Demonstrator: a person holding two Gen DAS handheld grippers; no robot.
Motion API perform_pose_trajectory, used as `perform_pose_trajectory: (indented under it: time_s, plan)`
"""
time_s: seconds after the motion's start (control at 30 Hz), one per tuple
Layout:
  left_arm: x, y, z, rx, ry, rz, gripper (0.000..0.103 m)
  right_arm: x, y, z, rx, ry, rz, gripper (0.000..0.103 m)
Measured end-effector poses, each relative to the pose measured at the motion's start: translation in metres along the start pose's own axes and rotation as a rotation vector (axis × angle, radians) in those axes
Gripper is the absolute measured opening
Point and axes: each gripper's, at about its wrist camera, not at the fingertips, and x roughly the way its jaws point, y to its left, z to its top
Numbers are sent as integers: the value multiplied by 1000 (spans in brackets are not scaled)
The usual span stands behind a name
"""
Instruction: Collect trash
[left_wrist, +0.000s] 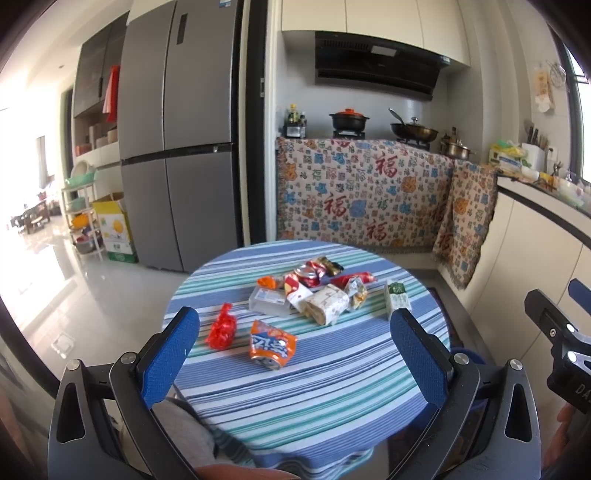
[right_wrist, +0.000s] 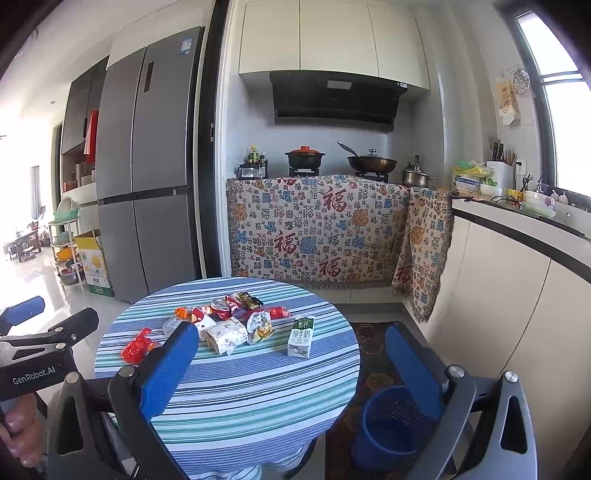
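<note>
**Trash on the round table: nothing collected yet**

Trash, loose, lying on a round table (left_wrist: 332, 387) under a blue and green striped cloth.

- Far middle of the table: a heap of wrappers touching one another, with a crushed red can (left_wrist: 308, 276) among them, a clear plastic box (left_wrist: 269, 301) on its left side and a pale wrapped packet (left_wrist: 327, 303) at its near edge.
- Right of the heap, standing apart: a small green and white milk carton (right_wrist: 301, 336), upright.
- Near left, apart from the heap: a crumpled red wrapper (left_wrist: 221, 326) and, just beside it, an orange snack bag (left_wrist: 272, 344).
- Bin: a blue basket (right_wrist: 388, 424) on the floor, off the near right edge of the table.

Tools:
- Left gripper (left_wrist: 295, 354), held back over the near edge of the table, fingers spread wide, holding nothing. The orange bag and red wrapper lie between and beyond its fingertips.
- Right gripper (right_wrist: 291, 369), likewise spread wide and empty, held over the table's near right edge with the basket below it.

Step in hand, as I judge it: the very start, choosing a first piece. The next move would call for bringing one gripper down over a near item, the orange bag being the handiest, and pinching it lightly, since crinkled wrappers slip, before carrying it right to the basket.
</note>
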Motion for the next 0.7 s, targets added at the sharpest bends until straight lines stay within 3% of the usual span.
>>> perform_pose_trajectory:
  time_s: [0.7]
  plan:
    - [2,1,-2,0,5,1,103,0,-1,1,3,6,3,103]
